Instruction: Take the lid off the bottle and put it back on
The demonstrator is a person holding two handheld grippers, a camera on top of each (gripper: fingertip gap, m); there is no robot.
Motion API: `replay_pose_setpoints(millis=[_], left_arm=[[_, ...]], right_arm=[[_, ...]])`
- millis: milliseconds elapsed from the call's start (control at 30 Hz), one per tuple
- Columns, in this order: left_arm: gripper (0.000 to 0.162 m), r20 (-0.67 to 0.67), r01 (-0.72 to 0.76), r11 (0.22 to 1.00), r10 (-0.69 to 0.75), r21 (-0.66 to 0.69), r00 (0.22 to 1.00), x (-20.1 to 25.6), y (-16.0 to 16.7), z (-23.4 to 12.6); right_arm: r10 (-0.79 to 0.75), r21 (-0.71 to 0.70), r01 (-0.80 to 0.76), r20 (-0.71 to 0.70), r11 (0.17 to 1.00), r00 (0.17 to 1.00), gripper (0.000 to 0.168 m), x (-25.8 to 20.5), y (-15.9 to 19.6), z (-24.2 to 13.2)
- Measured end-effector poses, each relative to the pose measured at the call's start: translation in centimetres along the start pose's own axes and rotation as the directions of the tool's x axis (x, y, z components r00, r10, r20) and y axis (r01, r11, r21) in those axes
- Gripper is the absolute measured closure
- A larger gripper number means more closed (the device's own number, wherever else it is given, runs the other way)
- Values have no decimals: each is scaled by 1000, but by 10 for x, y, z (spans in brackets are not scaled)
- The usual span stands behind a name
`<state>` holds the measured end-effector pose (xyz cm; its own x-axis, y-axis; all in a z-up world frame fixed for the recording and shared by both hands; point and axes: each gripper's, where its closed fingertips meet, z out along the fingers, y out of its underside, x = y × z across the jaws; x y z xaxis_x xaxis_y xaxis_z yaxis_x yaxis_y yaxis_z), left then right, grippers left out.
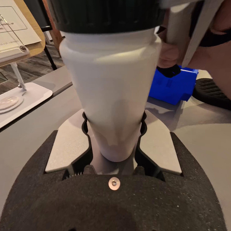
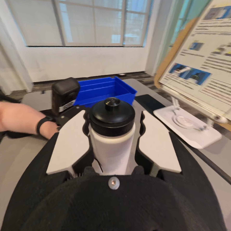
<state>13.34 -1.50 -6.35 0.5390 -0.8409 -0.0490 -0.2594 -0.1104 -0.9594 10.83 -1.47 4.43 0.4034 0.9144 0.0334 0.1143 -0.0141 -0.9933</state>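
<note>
White bottle (image 1: 112,90) upright, black lid (image 2: 111,116) on, clamped by left gripper (image 1: 114,123); right gripper (image 2: 113,123) spread around lid

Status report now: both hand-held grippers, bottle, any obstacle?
Left hand-held gripper shut on bottle. Right hand-held gripper open around lid, gap at right. Lid on. Blue bin behind, clear.

We see the white bottle (image 2: 111,150), black lid (image 2: 112,118) on, upright between our right gripper's (image 2: 113,125) spread fingers (image 2: 70,141), blue bin (image 2: 106,91) behind.
</note>
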Motion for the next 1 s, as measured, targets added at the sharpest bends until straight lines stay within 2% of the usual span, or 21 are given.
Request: replay_pose_setpoints(millis=[67, 133, 233, 400, 567, 667, 733, 800, 867, 1000], left_arm=[[78, 24, 11, 1000, -11, 0, 1000, -4, 0, -1], [78, 31, 12, 1000, -12, -1, 999, -5, 0, -1], [78, 12, 5, 1000, -5, -8, 1000, -3, 1, -2], [78, -66, -31, 999, 29, -17, 997, 5, 1, -2], [79, -260, -87, 996, 85, 1, 962, 36, 0, -3], [79, -340, -98, 995, 92, 1, 936, 51, 0, -4], [78, -306, -77, 997, 71, -9, 950, 47, -1, -2], [79, -219, -63, 998, 57, -21, 974, 32, 0, 0], [78, -151, -39, 999, 35, -22, 988, 20, 0, 0], [78, -16, 1, 1000, -1, -25, 1000, -3, 1, -3]], right_arm=[[14, -25, -15, -63, 1000, 998, 87, -1, 5, 3], [22, -24, -24, -96, 999, 995, 96, -2, 6, 5], [-8, -31, 6, -55, 999, 998, 96, -5, 6, 5], [-26, -28, 31, 172, 999, 985, 96, -14, 7, -3], [-16, -3, 20, 458, 1000, 889, 96, -34, 8, -27], [-4, 3, 2, 523, 1000, 852, 96, -38, 9, -36], [13, 8, -19, 475, 1000, 880, 97, -29, 7, -32], [14, 49, -34, 365, 998, 931, 84, -17, 0, -23], [3, 71, -22, 248, 997, 969, 84, -9, -6, -17], [-42, 25, 41, 22, 999, 999, 82, -4, -6, -5]])
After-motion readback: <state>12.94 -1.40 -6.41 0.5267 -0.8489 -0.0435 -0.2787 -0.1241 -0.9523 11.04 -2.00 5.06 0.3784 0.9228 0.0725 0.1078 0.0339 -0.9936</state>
